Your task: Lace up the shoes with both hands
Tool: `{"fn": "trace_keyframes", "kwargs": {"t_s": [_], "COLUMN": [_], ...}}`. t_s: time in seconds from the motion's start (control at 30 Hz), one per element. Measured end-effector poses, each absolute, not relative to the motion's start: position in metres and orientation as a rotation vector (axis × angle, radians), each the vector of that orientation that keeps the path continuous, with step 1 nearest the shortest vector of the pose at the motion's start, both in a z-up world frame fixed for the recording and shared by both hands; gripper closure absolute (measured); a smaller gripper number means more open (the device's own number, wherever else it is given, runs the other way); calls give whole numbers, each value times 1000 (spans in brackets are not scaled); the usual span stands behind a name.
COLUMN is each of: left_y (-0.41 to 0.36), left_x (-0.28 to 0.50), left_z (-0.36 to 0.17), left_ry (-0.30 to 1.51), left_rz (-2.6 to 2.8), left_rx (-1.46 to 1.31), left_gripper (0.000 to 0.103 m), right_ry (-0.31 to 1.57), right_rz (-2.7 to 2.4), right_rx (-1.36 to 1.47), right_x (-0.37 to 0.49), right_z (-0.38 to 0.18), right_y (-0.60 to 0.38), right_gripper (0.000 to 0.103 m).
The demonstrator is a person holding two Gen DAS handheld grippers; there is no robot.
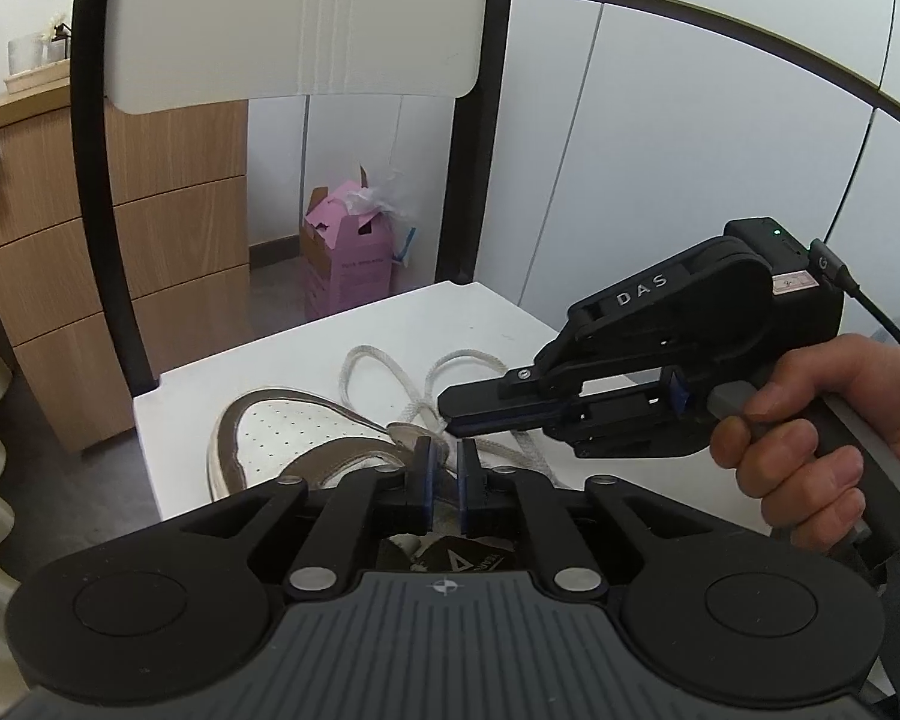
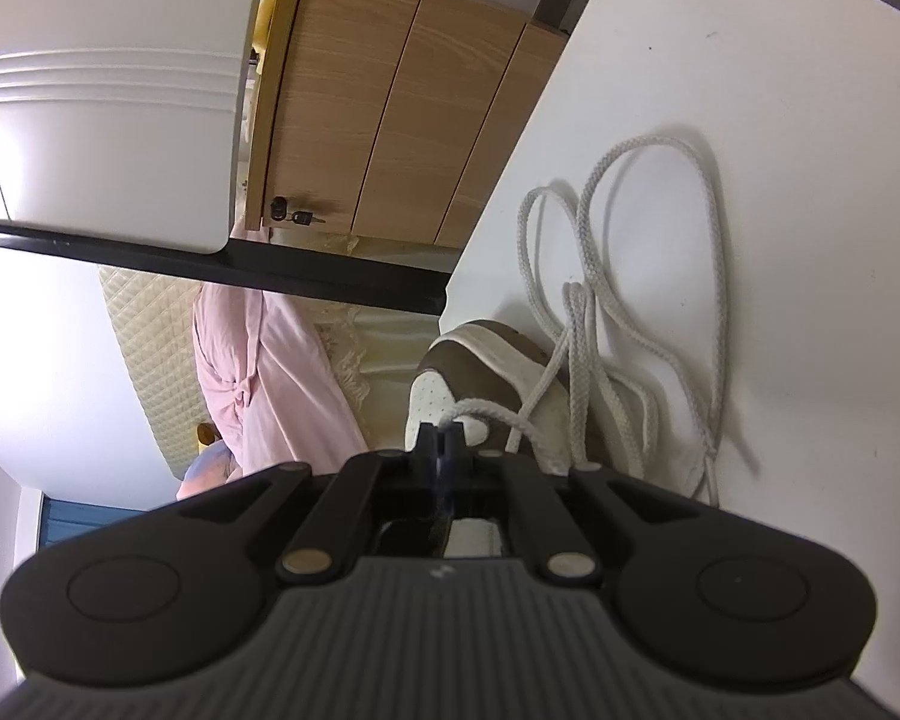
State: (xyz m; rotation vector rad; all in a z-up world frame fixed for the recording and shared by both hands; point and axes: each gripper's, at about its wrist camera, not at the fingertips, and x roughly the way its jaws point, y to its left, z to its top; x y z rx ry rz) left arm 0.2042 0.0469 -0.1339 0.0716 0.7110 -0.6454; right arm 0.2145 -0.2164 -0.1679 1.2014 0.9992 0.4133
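Brown-and-white shoe (image 1: 294, 438) on white bench (image 1: 342, 330), cream lace (image 2: 654, 252) looped loose beside it. Left tongs (image 1: 444, 474) slightly apart, empty; right tongs (image 2: 444, 441) clamped on lace. Wooden drawers (image 1: 48, 276) behind.

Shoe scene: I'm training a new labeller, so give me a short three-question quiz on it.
1. True or false: the right gripper is shut on the lace.
2. The shoe rests on: A) a white surface; B) the floor; C) a drawer.
3. Fill in: the box on the floor behind is ___.
Key: 1 true; 2 A; 3 pink.
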Motion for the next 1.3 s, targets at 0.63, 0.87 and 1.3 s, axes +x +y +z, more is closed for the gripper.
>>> {"fn": "trace_keyframes", "kwargs": {"t_s": [0.63,0.87,1.3], "left_y": [41,41,43], "left_x": [199,199,200], "left_z": [-135,-136,-137], "left_ry": [676,678,682], "left_rz": [-602,-602,-604], "left_rx": [165,172,164], "left_gripper": [72,72,72], "right_ry": [1016,1037,1034], "right_rz": [446,465,453], "right_rx": [1212,1173,1230], "right_x": [216,218,216], "right_z": [-167,-168,-172], "right_y": [-214,-209,-213], "right_gripper": [100,100,61]}}
